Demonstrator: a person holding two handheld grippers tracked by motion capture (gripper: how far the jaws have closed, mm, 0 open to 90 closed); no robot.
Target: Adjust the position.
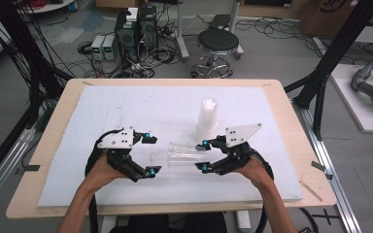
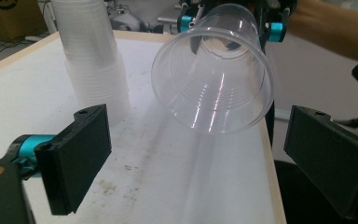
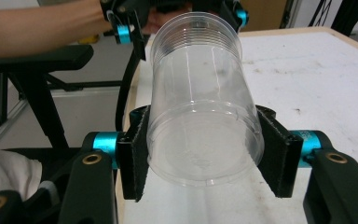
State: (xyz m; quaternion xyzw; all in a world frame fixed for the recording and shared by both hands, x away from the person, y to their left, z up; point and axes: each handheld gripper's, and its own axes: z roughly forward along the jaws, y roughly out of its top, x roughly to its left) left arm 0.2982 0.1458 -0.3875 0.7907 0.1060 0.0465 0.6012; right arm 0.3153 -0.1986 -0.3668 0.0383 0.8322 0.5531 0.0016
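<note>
1. Right gripper [image 3: 200, 154]: fingers [image 3: 137, 154] clamped on the closed end of a clear cup [image 3: 200, 121], held sideways above the desk [image 1: 281, 104] near its front edge.
2. Left gripper [image 2: 196, 158]: fingers [image 2: 77, 158] spread wide, holding nothing, facing the cup's open mouth.
3. Stack of cups [image 1: 207, 116] stands upright behind, toward the desk's middle.

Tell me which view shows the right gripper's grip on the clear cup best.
The right gripper view: both pads press the clear plastic cup near its base. The high view shows the cup small and sideways; the left gripper view shows its open mouth.

Black stool [image 1: 217, 42], computer towers [image 1: 136, 28], cardboard box [image 1: 328, 14]
</note>
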